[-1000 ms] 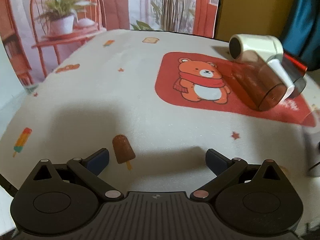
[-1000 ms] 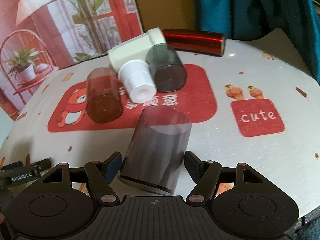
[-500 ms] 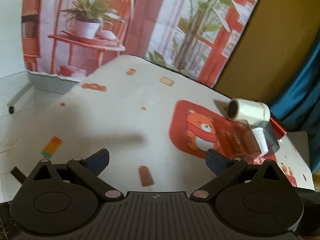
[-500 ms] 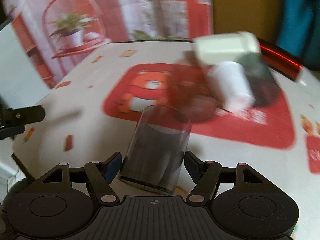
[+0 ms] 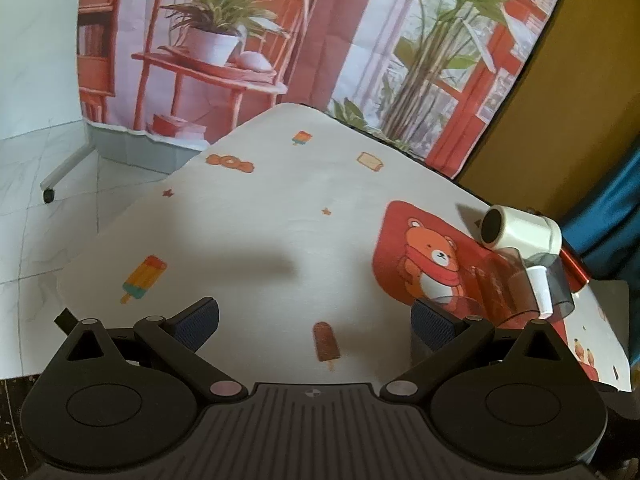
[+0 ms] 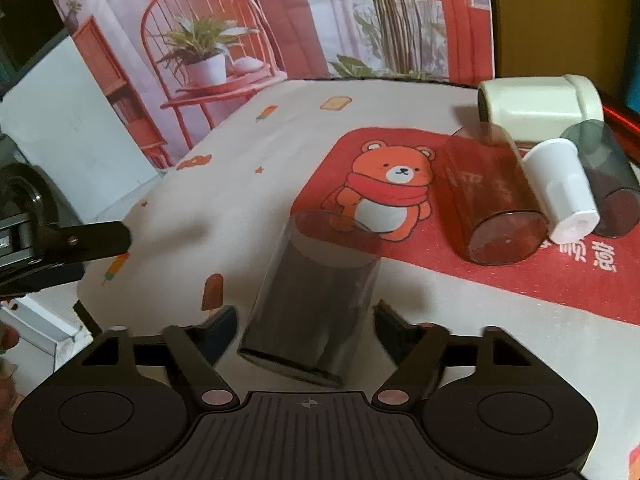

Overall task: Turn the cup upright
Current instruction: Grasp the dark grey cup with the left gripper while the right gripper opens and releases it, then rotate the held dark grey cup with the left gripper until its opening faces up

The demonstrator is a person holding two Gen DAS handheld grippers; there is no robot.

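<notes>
A dark smoky see-through cup (image 6: 316, 292) sits between the fingers of my right gripper (image 6: 306, 326), its base near the camera and its open rim pointing away, tilted over the table. The jaws stand on either side of it and grip it. My left gripper (image 5: 314, 320) is open and empty, held above the table's left part; it also shows as a dark arm at the left of the right wrist view (image 6: 64, 248). The held cup's rim edge peeks in beside the left gripper's right finger (image 5: 456, 302).
Several cups lie on their sides on the red bear mat (image 6: 400, 172): a brown see-through one (image 6: 492, 204), a small white one (image 6: 564, 196), a grey one (image 6: 608, 184), a cream one (image 6: 536, 102). A red metallic bottle (image 5: 574, 268) lies behind. The table edge (image 5: 80, 256) drops off at the left.
My right gripper has swung left with the dark cup, so the bear mat now lies ahead. My left gripper has risen and pulled back, showing more floor and backdrop.
</notes>
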